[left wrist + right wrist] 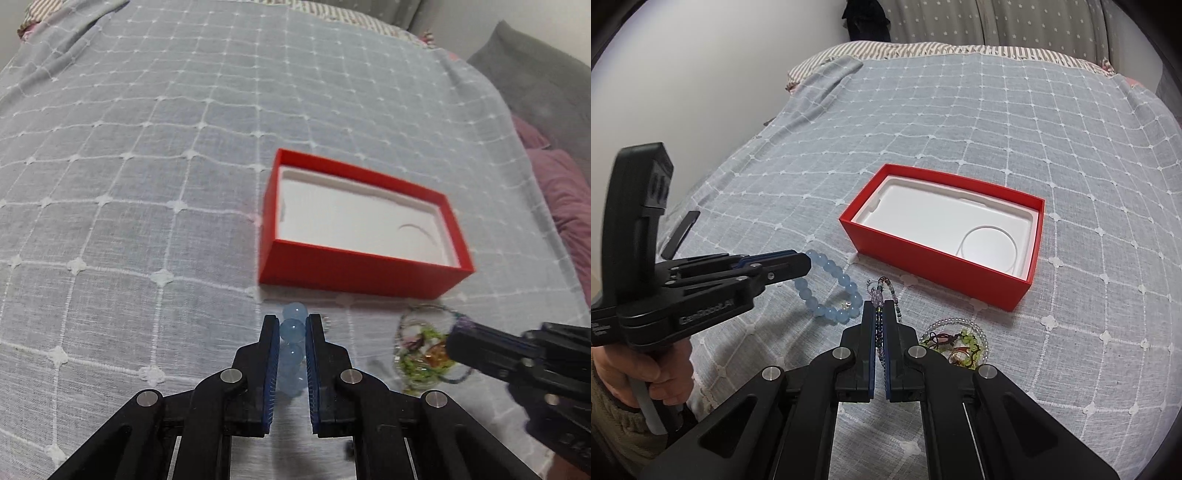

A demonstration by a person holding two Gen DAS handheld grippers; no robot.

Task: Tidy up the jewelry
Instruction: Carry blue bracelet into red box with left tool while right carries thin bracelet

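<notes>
Your left gripper (291, 325): jaws narrow, pads pressed on the pale blue bead bracelet (831, 288). The rest of that loop hangs out past the tips toward the right, above the bedspread (129, 184). Your hand (661, 380) wraps the handle at the near left.

Your right gripper (882, 310): jaws closed tight on a thin beaded strand (886, 286). Its small purple and dark beads run between the pads and stick out beyond the tips.

Just right of your right gripper, lying on the cloth: a tangle of clear, green and amber jewelry (956, 345).

Farther off, centre right: an open red box (945, 271) with a white moulded tray. A thin pale ring (990, 245) lies in the tray's right end.

Far left on the bed: a flat dark object (680, 234), too small to identify.

Underneath all items: grey bedspread with a white grid pattern.
</notes>
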